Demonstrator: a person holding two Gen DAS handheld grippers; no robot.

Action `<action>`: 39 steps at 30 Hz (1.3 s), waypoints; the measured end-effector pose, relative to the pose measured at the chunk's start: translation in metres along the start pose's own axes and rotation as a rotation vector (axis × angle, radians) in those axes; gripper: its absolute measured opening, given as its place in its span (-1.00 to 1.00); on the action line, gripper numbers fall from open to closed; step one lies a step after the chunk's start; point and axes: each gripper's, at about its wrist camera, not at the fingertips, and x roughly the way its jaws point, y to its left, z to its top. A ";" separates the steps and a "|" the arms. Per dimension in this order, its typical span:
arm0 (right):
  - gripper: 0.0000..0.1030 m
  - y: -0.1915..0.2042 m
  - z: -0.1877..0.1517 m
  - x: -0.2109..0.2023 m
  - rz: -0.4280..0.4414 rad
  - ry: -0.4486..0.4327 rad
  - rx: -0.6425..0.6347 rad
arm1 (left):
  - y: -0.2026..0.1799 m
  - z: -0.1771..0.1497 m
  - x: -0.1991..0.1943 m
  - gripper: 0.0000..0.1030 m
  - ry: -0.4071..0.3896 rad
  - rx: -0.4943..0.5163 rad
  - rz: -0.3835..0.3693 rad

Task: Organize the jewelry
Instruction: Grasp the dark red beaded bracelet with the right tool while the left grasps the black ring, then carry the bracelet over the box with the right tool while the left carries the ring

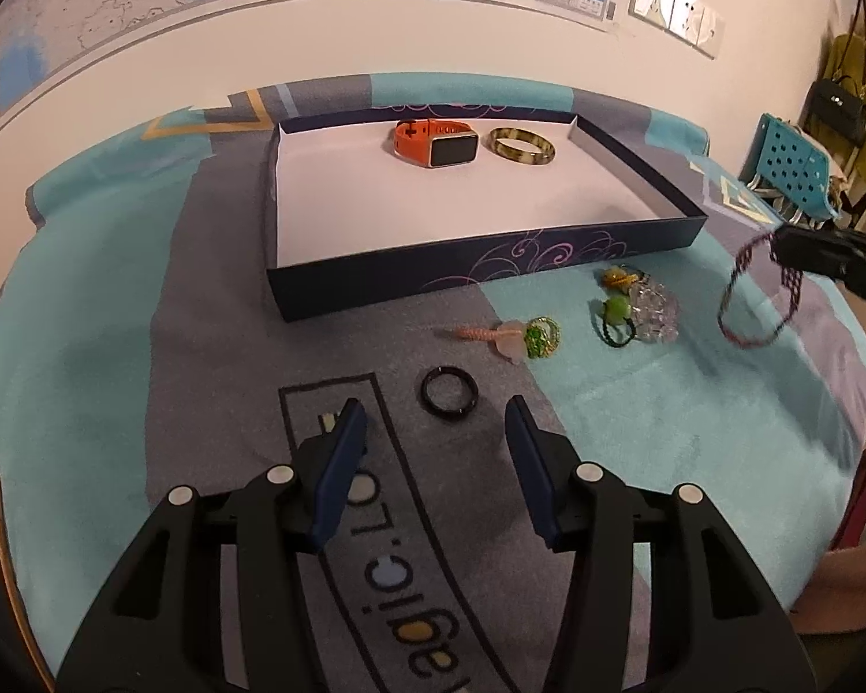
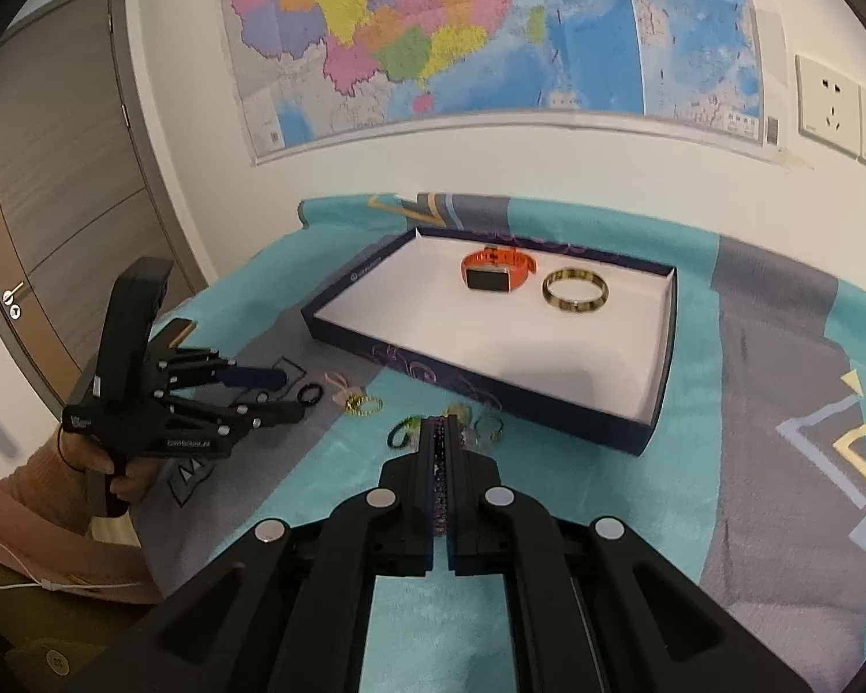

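nearest to us, our left tool [image 1: 436, 421] hangs low over the cloth-covered counter [image 1: 144, 312] with its fingers spread wide and nothing between them, and a black ring [image 1: 449, 400] lies on the grey stripe just beyond its tips. our right tool [image 2: 444, 427] is pinched tight on a dark beaded bracelet [image 1: 756, 289], which shows as a purple strip squeezed between the pads in the right wrist view and dangles as a loop above the cloth at the right in the left wrist view. past the ring we see a pink tassel piece [image 1: 491, 336] touching a green and gold ring [image 1: 541, 336], then a green-beaded hair tie [image 1: 612, 317] against a cluster of clear beads [image 1: 655, 312], with a small orange and gold piece [image 1: 616, 277] just behind them, near the box wall. farther on stands the shallow dark blue box [image 1: 479, 271] with a white floor; toward its far side an orange watch [image 1: 436, 142] and a gold patterned bangle [image 1: 521, 145] lie side by side, close but apart. behind it all, a map [image 2: 479, 29] covers the wall.
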 end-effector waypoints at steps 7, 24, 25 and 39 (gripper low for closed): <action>-0.97 -0.004 -0.012 0.009 0.001 0.028 0.045 | -0.005 0.007 0.009 -0.27 0.016 0.008 0.018; -0.97 -0.008 -0.002 0.003 -0.010 -0.015 0.066 | -0.010 0.007 -0.001 -0.56 -0.006 -0.017 0.006; -0.97 -0.008 -0.001 0.002 -0.012 -0.017 0.065 | -0.011 0.007 -0.003 -0.56 -0.012 -0.018 0.003; -0.97 -0.009 0.011 0.000 -0.016 -0.043 0.051 | -0.018 0.022 -0.028 -0.56 -0.089 0.001 -0.020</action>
